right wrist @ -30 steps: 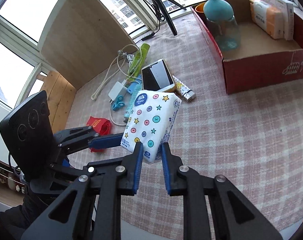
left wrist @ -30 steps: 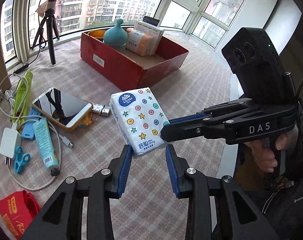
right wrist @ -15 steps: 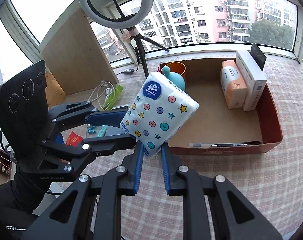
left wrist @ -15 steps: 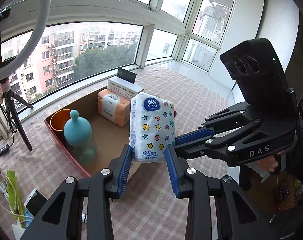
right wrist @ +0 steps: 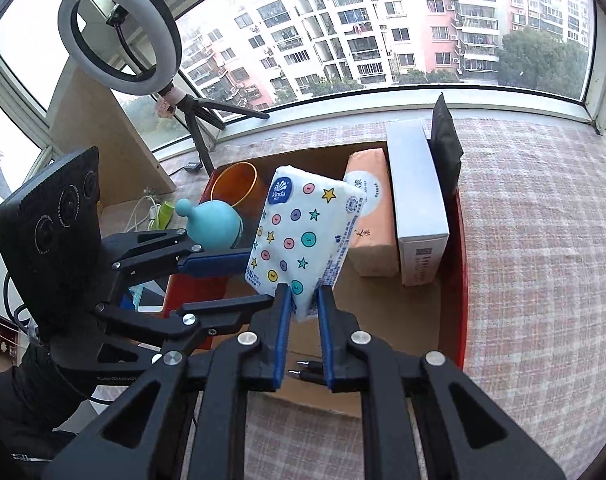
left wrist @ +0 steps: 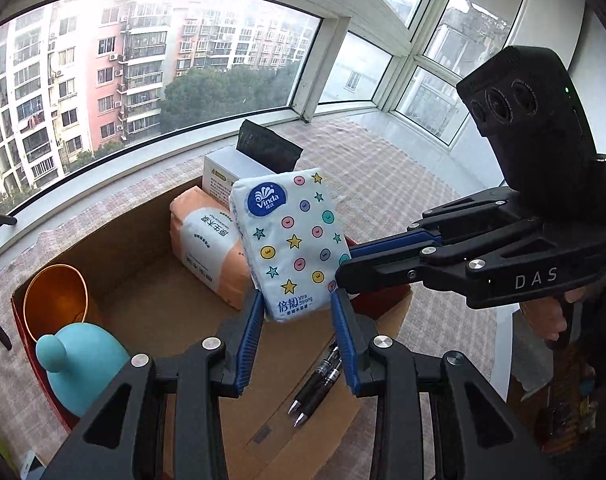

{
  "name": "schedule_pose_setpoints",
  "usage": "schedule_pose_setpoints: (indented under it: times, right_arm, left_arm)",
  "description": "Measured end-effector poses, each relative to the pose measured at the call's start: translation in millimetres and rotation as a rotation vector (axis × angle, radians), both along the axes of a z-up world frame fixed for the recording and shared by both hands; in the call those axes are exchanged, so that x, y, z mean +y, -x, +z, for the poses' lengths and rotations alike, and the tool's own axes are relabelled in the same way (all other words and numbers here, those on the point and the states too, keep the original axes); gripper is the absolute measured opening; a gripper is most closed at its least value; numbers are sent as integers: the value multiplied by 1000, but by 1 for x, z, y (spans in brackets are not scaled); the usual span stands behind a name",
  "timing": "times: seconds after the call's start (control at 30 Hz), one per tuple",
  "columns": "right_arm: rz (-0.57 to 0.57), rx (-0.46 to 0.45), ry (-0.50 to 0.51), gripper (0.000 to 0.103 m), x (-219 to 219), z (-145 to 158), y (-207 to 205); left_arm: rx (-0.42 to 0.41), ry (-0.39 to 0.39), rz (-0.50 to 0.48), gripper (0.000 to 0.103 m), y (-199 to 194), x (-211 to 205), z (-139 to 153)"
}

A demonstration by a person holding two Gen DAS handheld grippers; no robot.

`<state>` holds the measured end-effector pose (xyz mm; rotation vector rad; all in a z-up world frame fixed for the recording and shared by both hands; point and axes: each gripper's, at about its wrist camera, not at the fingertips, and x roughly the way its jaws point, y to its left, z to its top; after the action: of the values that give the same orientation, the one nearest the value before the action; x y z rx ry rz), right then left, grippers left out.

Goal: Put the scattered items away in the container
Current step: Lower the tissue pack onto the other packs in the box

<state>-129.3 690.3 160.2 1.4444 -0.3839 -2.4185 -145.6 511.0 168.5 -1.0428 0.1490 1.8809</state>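
Note:
A white Vinda tissue pack (left wrist: 293, 240) with coloured dots and stars hangs in the air above the red cardboard box (left wrist: 59, 416). My left gripper (left wrist: 297, 300) is shut on its lower end. My right gripper (right wrist: 305, 294) is shut on its other bottom edge, and the pack (right wrist: 303, 236) tilts up from it. In the left wrist view the right gripper (left wrist: 339, 270) reaches in from the right. The box (right wrist: 459, 280) holds an orange cup (left wrist: 55, 300), a teal bottle (left wrist: 81, 372), an orange tissue pack (left wrist: 211, 248), a white carton (right wrist: 417, 204) and pens (left wrist: 315, 388).
A ring light on a tripod (right wrist: 121, 36) stands behind the box at the left. Cables and a green item (right wrist: 159, 216) lie on the checked cloth left of the box. The cloth (right wrist: 543, 240) stretches right of the box. Windows run behind.
Both grippers carried the tissue pack up from the cloth and over the box. The scattered phone, tube and scissors have left the left wrist view.

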Motion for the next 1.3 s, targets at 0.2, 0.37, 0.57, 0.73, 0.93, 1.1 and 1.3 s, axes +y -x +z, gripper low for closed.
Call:
schedule_pose_setpoints:
  times: [0.2,0.37,0.57,0.73,0.93,1.1,1.3]
  right_arm:
    - [29,-42,9,14,15,-22,38]
    - [44,-50,-13,14,10,-27,52]
    - [11,-41,-53,17,10,-27,63]
    - [-11,-37,-69,17,10,-25,64]
    - [-21,12,-47,20,13,-7,43]
    - [-37,20,-34,20,16,-7,30]
    - [-48,17,-6,20,21,-10,24]
  left_arm:
    - [-18,44,52,33,21,10,-10]
    - [-35,64,71,33,30,10,-17]
    - [-39,99,78,33,36,17,-26]
    - [-53,113,79,33,37,22,-33]
    - [-35,127,85,33,36,26,-31]
    - [-27,152,104,33,45,34,-32]
    - [-16,180,127,33,57,46,-35]
